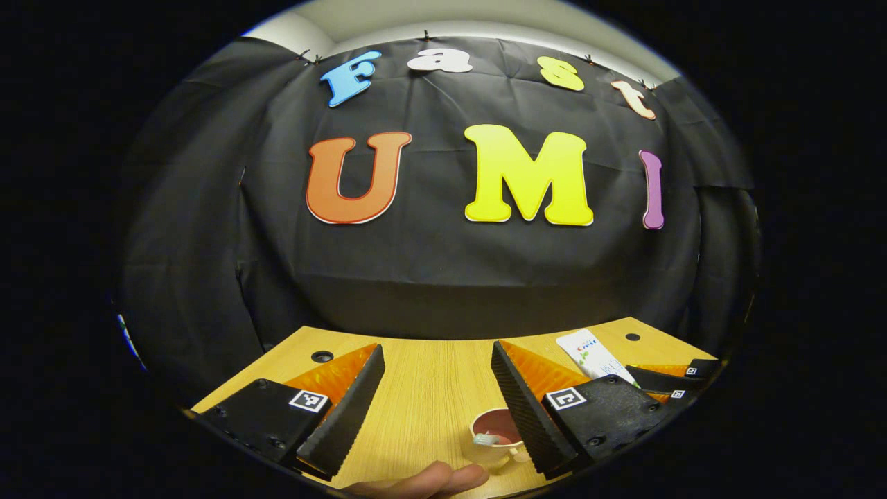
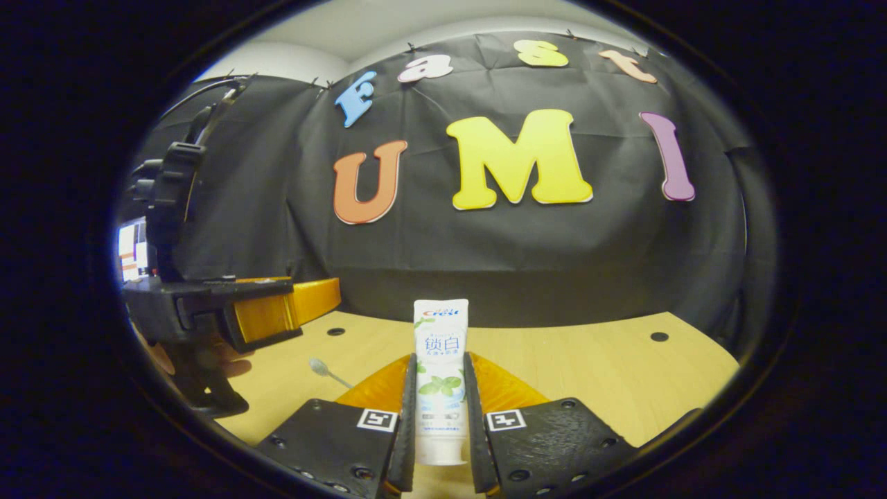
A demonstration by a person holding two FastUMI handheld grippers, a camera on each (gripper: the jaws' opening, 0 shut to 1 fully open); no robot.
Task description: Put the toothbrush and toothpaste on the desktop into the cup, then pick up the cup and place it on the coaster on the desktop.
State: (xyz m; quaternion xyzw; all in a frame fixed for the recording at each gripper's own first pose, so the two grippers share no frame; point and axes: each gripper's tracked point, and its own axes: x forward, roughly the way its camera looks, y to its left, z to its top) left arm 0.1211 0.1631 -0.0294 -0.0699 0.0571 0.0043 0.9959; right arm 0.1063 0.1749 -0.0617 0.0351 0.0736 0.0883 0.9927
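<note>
One wooden desktop (image 1: 429,395) spans both views, its far edge meeting the booth wall, with bare wood open between the left gripper's fingers. Two grippers: the left gripper (image 1: 438,405) hangs with jaws spread wide and nothing held; the right gripper (image 2: 440,416) clamps both fingers on one toothpaste tube (image 2: 441,374), lifted upright. One cup (image 1: 493,435) sits near the desktop's near edge, beside the left gripper's right finger, one toothbrush (image 1: 487,438) head poking out of it.
</note>
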